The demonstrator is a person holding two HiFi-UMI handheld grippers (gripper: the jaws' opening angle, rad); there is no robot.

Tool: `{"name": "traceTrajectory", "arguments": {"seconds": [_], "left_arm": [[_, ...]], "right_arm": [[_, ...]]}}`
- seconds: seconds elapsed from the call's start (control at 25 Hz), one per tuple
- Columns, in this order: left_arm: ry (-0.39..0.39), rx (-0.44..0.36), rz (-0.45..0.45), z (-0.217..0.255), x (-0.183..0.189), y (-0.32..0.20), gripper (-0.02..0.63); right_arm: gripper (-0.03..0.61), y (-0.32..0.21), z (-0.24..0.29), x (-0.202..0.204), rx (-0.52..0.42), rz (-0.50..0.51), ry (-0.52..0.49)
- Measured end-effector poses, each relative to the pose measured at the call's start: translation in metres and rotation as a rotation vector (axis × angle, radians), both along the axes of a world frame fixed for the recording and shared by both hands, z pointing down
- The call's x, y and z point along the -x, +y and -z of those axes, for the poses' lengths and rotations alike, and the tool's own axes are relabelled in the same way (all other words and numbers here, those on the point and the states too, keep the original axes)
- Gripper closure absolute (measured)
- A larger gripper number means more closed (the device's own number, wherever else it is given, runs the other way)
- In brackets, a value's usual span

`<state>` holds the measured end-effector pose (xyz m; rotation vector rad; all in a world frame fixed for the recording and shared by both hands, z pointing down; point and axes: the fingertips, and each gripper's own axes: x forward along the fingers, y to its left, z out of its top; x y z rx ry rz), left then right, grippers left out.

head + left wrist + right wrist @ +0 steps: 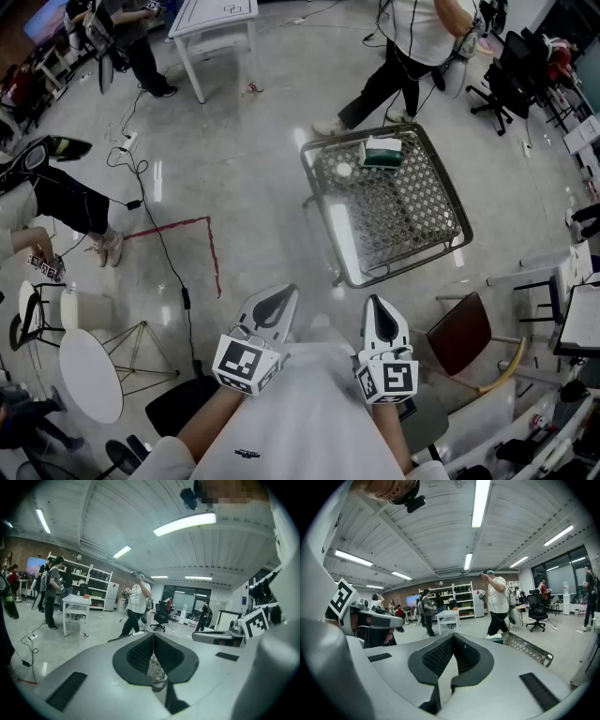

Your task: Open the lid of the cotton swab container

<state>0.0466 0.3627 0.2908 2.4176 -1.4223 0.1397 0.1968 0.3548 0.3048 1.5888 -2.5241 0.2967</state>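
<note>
Cotton swab container [382,150] sits at mesh tray's [410,262] far edge, left gripper [279,293] and right gripper [377,303], fingers [440,656] together, well short.

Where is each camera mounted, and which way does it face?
Head view: on the person's head, looking steeply down at the floor and the mesh basket; shows the forearms, left tool and right tool.
Left gripper view: on the left tool, facing roughly level along its shut jaws across the room; right tool's marker cube shows at right.
Right gripper view: on the right tool, facing likewise; left tool's marker cube shows at left.
Shared: both gripper views catch the person in a white shirt and the white table; the head and right gripper views share the basket.
</note>
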Motion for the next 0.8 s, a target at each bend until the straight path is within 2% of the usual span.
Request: {"name": "traceTrajectory", "arguments": {"seconds": [0.12, 0.28, 0.44, 0.8], "left_arm": [[-0.008, -0.008, 0.005, 0.007, -0.011, 0.002, 0.609], [-0.02, -0.016, 0.03, 0.017, -0.021, 0.002, 0.609], [-0.041, -0.036, 0.047, 0.023, -0.027, -0.007, 0.609], [-0.067, 0.003, 0.04, 0.016, -0.053, -0.021, 0.609]], "right_arm": [[0.578, -0.004, 0.013, -0.011, -0.018, 0.003, 0.013], [0.58, -0.01, 0.012, -0.022, 0.015, 0.014, -0.03], [0.578, -0.024, 0.015, -0.026, -0.004, 0.026, -0.062], [0.578, -0.035, 0.012, -0.044, 0.012, 0.034, -0.111]]}}
